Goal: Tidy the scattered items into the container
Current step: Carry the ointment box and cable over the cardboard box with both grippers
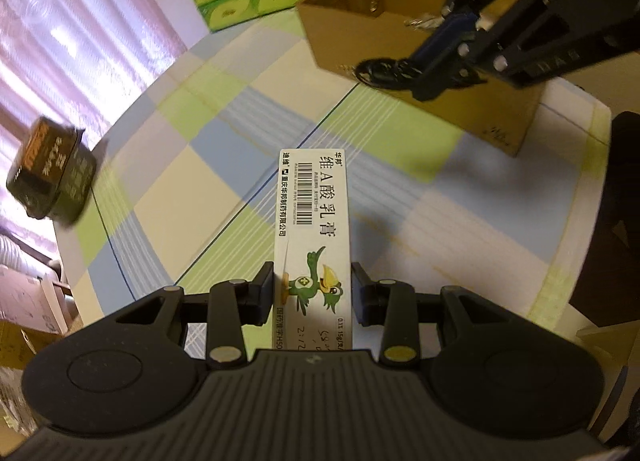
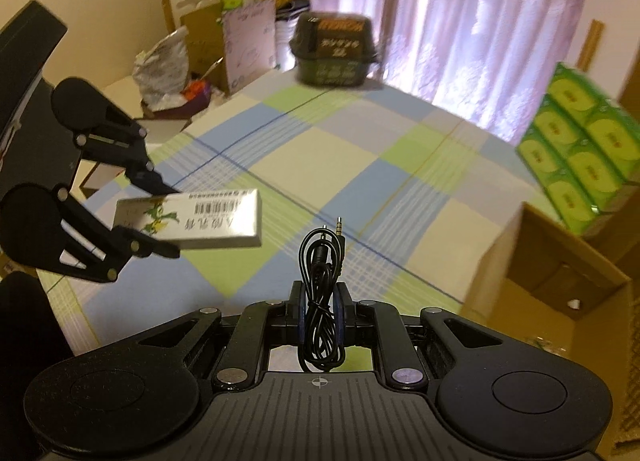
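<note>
The left gripper (image 1: 313, 288) pinches an ointment carton (image 1: 314, 237) across its narrow width near the printed-bird end, so most of its length sticks out forward, lifted clear of the checked tablecloth (image 1: 224, 165) and well short of the cardboard box (image 1: 404, 45). It is likely light, a thin, smooth, glossy paperboard shell that would dent if squeezed hard; holding it near one end leaves it free to pivot. The right gripper (image 2: 319, 315) is pressed together on a coiled black audio cable (image 2: 322, 285), its two metal plugs pointing up above the loops. That cable looks light, limp and rubbery, so clamping the whole bundle mid-coil keeps the loops from spilling. The open box, matte brown corrugated board, sits just to the right of the cable.
</note>
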Motion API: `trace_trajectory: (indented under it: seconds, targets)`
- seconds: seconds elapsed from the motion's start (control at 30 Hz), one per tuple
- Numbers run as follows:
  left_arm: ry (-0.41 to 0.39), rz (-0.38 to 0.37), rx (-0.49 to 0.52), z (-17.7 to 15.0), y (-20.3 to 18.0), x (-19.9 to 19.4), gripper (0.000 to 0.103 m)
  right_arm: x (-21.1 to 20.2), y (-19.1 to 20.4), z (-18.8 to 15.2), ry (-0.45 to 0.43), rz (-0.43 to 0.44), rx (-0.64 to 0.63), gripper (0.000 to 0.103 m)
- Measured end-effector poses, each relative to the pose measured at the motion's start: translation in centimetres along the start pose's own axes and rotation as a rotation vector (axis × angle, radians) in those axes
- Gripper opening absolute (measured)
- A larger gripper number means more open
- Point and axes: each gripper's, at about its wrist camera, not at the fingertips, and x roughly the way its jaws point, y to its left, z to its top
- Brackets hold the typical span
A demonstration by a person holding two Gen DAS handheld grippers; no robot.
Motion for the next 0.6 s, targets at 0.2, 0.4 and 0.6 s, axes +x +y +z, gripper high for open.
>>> trace_trajectory:
  seconds: [0.2,0.4,0.6]
  targets:
    - [-0.017,-0.007,0.029,2.8,-2.6,-1.4,0.033,-3.9,-2.4,-1.5,-0.039,-0.052,0.058,0.016]
    - [-0.047,-0.032,0.058,7.6,-5.7,-2.0,0.033,-8.3,-6.9,-3.4,-0.058,-0.151,0.129,0.016]
    - [-0.102,-0.096,0.017,13.0,-8.3,-1.3,0.033,-11.3,-11.4,-5.4,-0.057,-0.241,0.191,0.016]
